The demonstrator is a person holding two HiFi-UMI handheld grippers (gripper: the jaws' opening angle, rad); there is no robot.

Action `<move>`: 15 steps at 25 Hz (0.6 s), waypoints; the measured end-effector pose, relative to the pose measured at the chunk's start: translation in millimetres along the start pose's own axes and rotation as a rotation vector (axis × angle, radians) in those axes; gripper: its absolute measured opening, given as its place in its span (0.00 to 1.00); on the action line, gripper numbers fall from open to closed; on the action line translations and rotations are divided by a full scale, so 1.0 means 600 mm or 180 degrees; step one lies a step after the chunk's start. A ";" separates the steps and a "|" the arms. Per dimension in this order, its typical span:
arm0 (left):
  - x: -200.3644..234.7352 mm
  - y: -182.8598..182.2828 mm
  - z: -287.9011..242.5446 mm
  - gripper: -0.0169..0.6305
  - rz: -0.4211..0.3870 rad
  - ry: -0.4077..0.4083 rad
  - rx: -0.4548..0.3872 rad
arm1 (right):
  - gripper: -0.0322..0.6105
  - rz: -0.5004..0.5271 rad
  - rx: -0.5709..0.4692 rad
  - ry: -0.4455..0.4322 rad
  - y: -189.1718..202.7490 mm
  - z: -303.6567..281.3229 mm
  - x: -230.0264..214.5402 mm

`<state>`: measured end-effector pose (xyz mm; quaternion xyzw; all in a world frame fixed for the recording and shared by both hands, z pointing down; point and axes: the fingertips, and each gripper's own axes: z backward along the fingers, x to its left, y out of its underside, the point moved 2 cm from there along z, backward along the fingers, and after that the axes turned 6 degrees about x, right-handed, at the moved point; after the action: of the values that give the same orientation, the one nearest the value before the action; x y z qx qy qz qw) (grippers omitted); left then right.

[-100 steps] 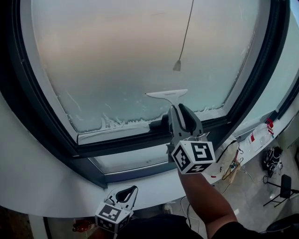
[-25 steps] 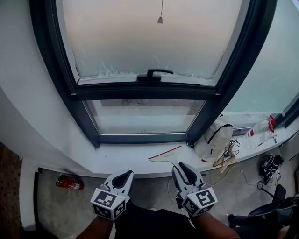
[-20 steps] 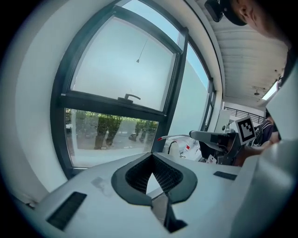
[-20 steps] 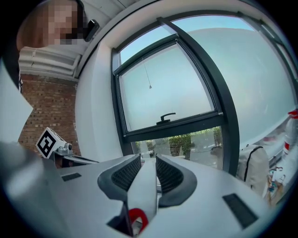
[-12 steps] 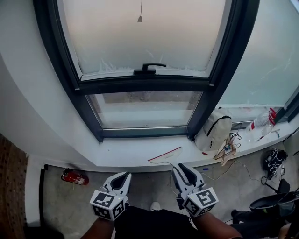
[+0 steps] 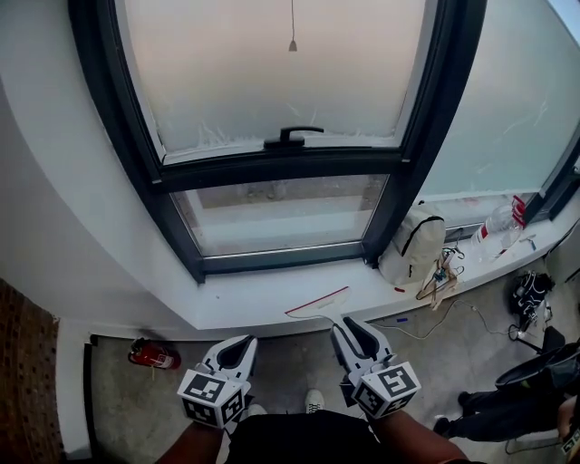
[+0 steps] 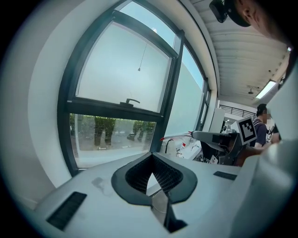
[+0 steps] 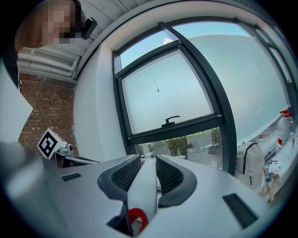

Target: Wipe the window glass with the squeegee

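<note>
**White-handled squeegee (image 6: 317,304) held low, clear of the glass**

The right gripper (image 6: 345,326) has its jaws clamped on the squeegee's white plastic handle. The handle fills the gap between the ribbed dark pads (image 8: 122,175) (a red part shows at the base of the jaws in the right gripper view). In the head view the red-edged blade shows against the front of the white window sill (image 6: 245,304), well apart from both panes. Whether it touches the sill cannot be told. The left gripper (image 6: 243,344) hangs just beside the right one, its jaws brought together at the tips with nothing between them.

A dark grey window frame (image 6: 272,168) holds a frosted upper pane (image 6: 272,82). A whitish residue runs along the bottom edge of that pane. A black lever handle (image 6: 292,136) sits at the pane's lower rail, and a thin pull cord (image 6: 292,27) hangs in front of the glass. Below is a clear lower pane (image 6: 281,213), with trees visible through it in both gripper views.

At the right of the sill stands a white backpack with black trim (image 6: 412,249), and further right a clear plastic bottle with a red label (image 6: 500,231). A red fire extinguisher (image 6: 149,355) lies on the grey floor (image 6: 118,399) under the sill. A brick wall (image 6: 27,381) borders the left.
</note>
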<state>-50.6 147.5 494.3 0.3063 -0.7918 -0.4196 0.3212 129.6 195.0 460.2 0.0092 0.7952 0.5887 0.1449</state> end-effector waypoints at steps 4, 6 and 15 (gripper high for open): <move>0.014 0.014 0.026 0.03 -0.0007 0.0035 -0.0003 | 0.19 0.0038 0.0012 0.0014 0.008 -0.003 0.034; 0.021 0.016 0.035 0.03 -0.0005 0.0036 -0.0014 | 0.19 0.0057 0.0010 0.0013 0.008 -0.006 0.043; 0.041 0.036 0.073 0.03 -0.0095 -0.0036 0.0109 | 0.19 -0.0224 -0.0003 -0.0008 0.025 -0.010 0.071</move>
<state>-103.6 159.5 499.6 0.3212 -0.7960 -0.4125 0.3051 85.2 202.0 466.2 -0.0182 0.7946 0.5836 0.1665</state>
